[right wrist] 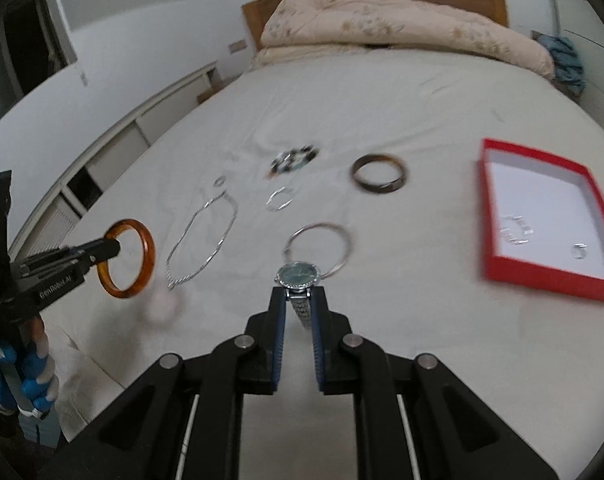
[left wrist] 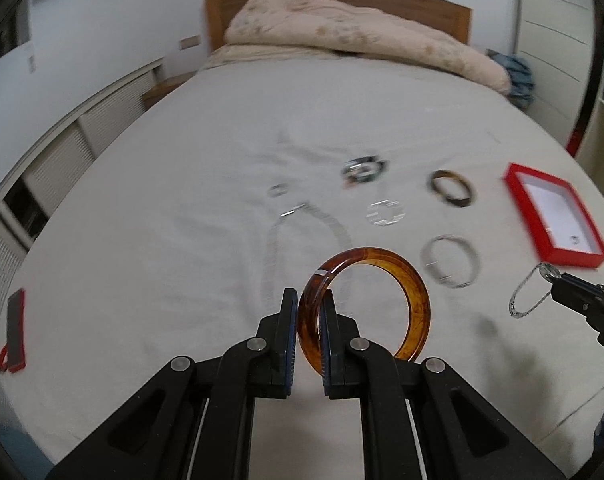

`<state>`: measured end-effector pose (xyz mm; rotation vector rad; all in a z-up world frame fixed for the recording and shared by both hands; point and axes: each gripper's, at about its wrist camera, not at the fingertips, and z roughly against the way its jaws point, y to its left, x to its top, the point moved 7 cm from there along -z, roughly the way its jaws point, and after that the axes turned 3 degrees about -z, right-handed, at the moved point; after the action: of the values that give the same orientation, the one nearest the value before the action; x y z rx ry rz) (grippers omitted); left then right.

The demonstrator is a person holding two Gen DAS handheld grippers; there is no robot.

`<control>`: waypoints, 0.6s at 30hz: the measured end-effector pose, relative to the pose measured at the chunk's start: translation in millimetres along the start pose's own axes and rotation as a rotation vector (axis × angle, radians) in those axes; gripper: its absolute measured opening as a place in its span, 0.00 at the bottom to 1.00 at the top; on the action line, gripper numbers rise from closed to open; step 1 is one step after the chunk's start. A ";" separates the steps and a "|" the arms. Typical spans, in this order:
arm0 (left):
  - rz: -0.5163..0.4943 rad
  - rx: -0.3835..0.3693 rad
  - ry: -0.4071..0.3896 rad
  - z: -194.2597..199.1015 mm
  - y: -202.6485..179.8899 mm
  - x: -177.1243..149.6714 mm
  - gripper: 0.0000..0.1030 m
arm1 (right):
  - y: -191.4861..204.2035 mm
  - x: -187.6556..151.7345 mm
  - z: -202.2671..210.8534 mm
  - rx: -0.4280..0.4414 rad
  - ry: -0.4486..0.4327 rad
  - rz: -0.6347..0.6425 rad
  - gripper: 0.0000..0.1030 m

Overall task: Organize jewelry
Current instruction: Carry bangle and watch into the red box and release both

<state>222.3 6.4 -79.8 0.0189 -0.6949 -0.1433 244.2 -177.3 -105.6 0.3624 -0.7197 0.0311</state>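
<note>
My left gripper [left wrist: 309,300] is shut on an amber bangle [left wrist: 415,300] and holds it above the bed; both show in the right wrist view, the gripper [right wrist: 116,249] and the bangle [right wrist: 148,254]. My right gripper [right wrist: 298,294] is shut on a silver watch [right wrist: 298,274] by its band; it shows at the right of the left wrist view [left wrist: 557,278]. A red box [right wrist: 541,280] holds two small pieces. On the sheet lie a dark bangle [right wrist: 377,178], a thin silver bangle [right wrist: 343,246], a chain necklace [right wrist: 204,236], a clear ring [right wrist: 280,199] and a beaded bracelet [right wrist: 294,160].
A folded quilt [left wrist: 341,36] and wooden headboard [left wrist: 441,8] lie at the far end of the bed. A red-edged phone [left wrist: 16,328] lies at the bed's left edge. Low white cabinets [left wrist: 54,160] run along the left.
</note>
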 end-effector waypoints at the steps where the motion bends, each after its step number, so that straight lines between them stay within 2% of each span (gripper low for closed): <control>1: -0.008 -0.022 -0.006 0.2 -15.8 7.5 0.10 | -7.5 3.3 7.0 -0.006 -0.013 -0.007 0.11; 6: -0.064 -0.110 -0.033 -6.7 -90.9 46.4 0.10 | -59.8 31.4 45.6 -0.059 -0.092 -0.050 0.11; 10: -0.122 -0.178 -0.056 -19.0 -157.0 82.1 0.10 | -115.6 66.9 68.4 -0.125 -0.156 -0.074 0.11; 18: -0.245 -0.247 -0.050 -80.5 -287.2 143.8 0.10 | -216.4 117.8 52.0 -0.224 -0.178 -0.071 0.11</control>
<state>346.9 -300.2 -68.8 -0.1374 -0.7194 -0.4652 332.6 -408.9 -61.1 0.1769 -0.8759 -0.1499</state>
